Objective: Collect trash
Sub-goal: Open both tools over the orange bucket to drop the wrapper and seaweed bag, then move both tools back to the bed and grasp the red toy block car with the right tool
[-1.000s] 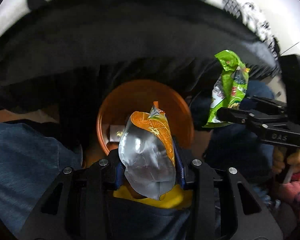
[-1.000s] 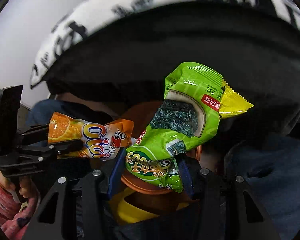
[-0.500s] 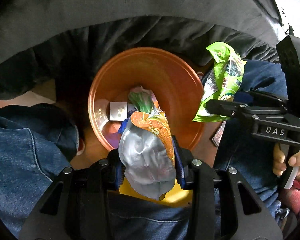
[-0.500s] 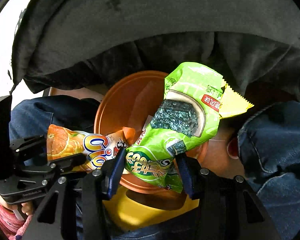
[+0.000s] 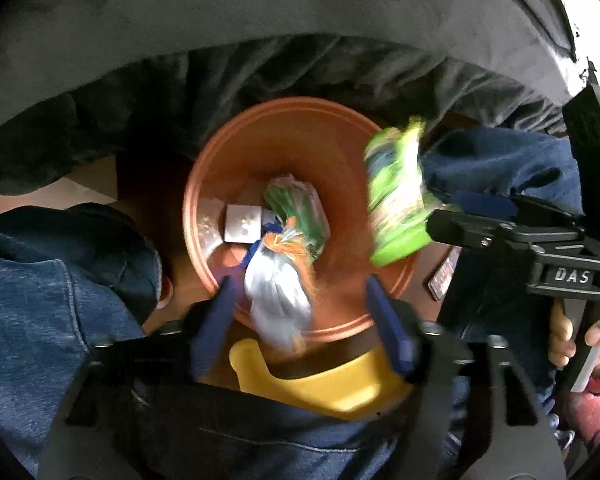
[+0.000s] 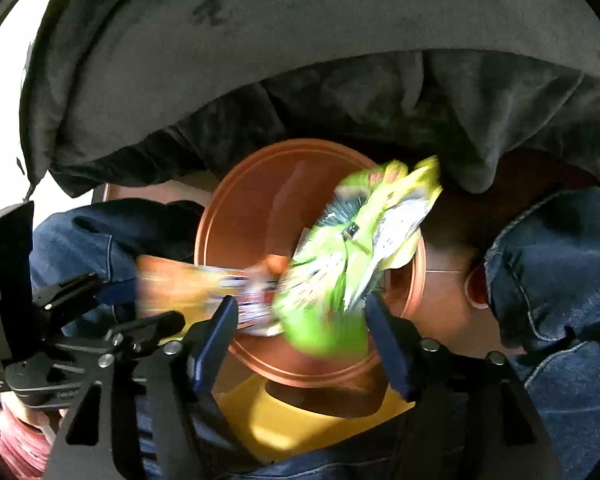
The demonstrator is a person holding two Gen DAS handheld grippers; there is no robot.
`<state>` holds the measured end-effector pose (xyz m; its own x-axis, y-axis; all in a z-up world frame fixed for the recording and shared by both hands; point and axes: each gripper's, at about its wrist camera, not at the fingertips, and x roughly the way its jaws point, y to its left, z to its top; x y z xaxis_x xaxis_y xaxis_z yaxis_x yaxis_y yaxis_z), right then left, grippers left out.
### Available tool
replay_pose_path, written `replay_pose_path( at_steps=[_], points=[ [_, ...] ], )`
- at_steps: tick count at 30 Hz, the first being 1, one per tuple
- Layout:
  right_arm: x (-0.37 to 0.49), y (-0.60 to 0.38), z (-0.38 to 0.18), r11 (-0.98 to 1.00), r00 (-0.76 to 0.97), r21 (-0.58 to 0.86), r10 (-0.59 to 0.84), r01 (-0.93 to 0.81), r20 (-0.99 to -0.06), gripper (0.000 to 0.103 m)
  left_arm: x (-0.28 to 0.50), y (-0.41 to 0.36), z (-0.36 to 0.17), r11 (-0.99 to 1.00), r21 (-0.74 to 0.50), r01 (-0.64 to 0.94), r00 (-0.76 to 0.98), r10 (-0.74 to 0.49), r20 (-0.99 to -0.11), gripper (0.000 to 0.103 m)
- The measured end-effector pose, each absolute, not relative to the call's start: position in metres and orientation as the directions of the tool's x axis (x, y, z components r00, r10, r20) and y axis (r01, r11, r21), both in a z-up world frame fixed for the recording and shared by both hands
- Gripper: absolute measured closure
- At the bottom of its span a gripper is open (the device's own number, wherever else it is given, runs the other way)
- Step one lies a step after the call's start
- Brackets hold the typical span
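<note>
An orange-brown bin [image 5: 300, 128] stands on the floor between a person's legs, with wrappers lying inside. My left gripper [image 5: 300, 292] is open over its near rim. An orange and silver juice pouch [image 5: 278, 296] is blurred, falling free between the fingers. My right gripper [image 6: 300, 316] is open too. The green snack bag [image 6: 340, 264] is blurred and dropping from it over the bin [image 6: 252, 208]. In the left wrist view the green bag [image 5: 396, 200] falls at the bin's right rim. The juice pouch [image 6: 196, 284] shows blurred at the left gripper in the right wrist view.
Blue-jeaned legs [image 5: 52, 280] flank the bin on both sides [image 6: 560, 272]. A dark grey jacket [image 5: 260, 20] hangs over the far side. A yellow object [image 5: 324, 380] lies just below the bin's near rim. A small dark object [image 5: 444, 272] lies on the floor at right.
Both grippers have opened. The juice pouch and the green snack bag have left the fingers and are falling toward the bin. Both grippers have come closer over the bin.
</note>
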<state>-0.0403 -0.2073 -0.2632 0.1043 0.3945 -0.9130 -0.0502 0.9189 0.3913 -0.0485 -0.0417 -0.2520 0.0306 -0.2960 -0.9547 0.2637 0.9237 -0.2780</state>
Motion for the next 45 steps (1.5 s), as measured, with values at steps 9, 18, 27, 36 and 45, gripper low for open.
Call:
replay_pose_path(
  at_steps=[9,18,27,36,45],
  points=[
    [-0.039,-0.220,-0.252,0.914,0.137,0.405,0.403,-0.009,-0.905,0.029,-0.048,-0.040,-0.248,0.928,-0.277,0.251,0.038,-0.295,-0.955,0.030],
    [-0.043,-0.225,-0.236,0.913,0.172,0.408,0.406,-0.028,-0.898,0.028,-0.050,-0.040,-0.236,0.924,-0.271,0.269,0.074,-0.301,-0.951,0.026],
    [-0.044,-0.226,-0.206,0.917,0.238,0.394,0.397,-0.063,-0.886,0.025,-0.050,-0.041,-0.214,0.924,-0.255,0.286,0.129,-0.301,-0.945,0.022],
    [-0.040,-0.237,-0.168,0.902,0.315,0.421,0.428,-0.095,-0.847,0.024,-0.051,-0.039,-0.185,0.920,-0.255,0.297,0.179,-0.316,-0.932,0.022],
    [-0.013,-0.248,-0.069,0.897,0.558,0.398,0.435,-0.195,-0.707,0.020,-0.044,-0.029,-0.104,0.916,-0.235,0.326,0.379,-0.354,-0.855,0.014]
  ],
)
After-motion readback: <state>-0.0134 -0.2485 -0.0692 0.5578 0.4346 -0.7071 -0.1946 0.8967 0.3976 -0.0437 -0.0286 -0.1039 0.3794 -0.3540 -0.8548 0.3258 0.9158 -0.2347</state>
